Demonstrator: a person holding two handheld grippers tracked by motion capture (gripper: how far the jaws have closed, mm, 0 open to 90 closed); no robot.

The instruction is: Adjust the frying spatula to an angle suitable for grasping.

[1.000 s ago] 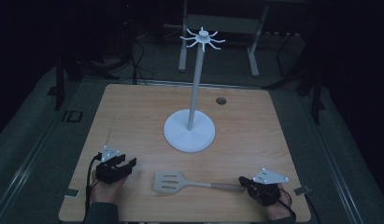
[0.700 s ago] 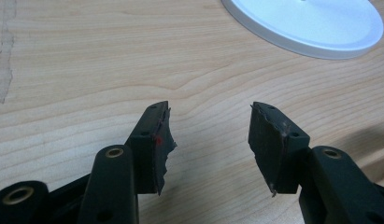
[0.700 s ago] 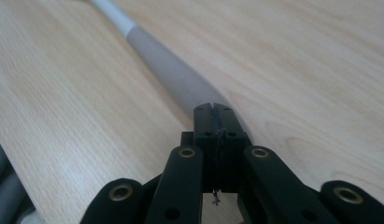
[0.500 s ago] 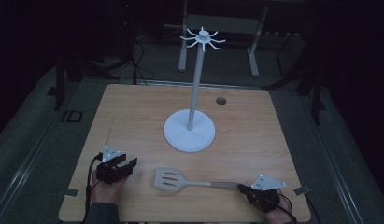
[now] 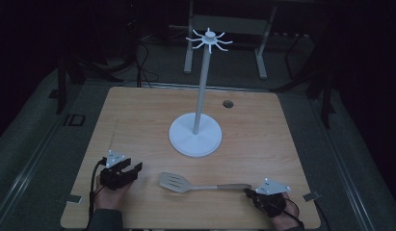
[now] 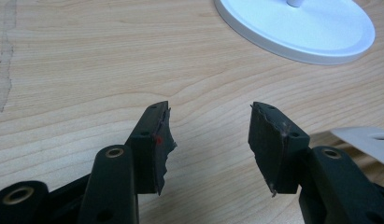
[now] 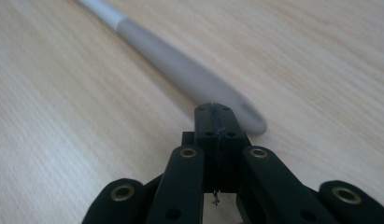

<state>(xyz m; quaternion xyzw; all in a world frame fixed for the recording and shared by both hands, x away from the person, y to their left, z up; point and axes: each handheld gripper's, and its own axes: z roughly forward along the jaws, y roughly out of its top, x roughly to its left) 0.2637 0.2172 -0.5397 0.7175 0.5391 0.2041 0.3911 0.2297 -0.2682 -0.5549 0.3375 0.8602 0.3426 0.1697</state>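
Dim lab or recording bay. Lone wooden table [image 5: 138, 115] on grey carpet, metal stand legs [image 5: 188, 43] and loose cables [image 5: 147, 57] behind, tape marks on floor, dark surroundings.

Our left gripper [image 5: 130, 169] is black, with a grey three-cornered plate on top and a black cable looping off at nine o'clock. Seen from its own camera, the left gripper [image 6: 210, 140] has ragged-edged pads, a small red mark on one of them, and brass-ringed screw holes along its links. Our right gripper [image 5: 247, 191] is the same black build, plate studded with pale dots, cable trailing at four o'clock. Close up, the right gripper [image 7: 214, 110] shows brass-ringed holes too. A dark sleeve cuff [image 5: 105, 219] covers our left wrist.
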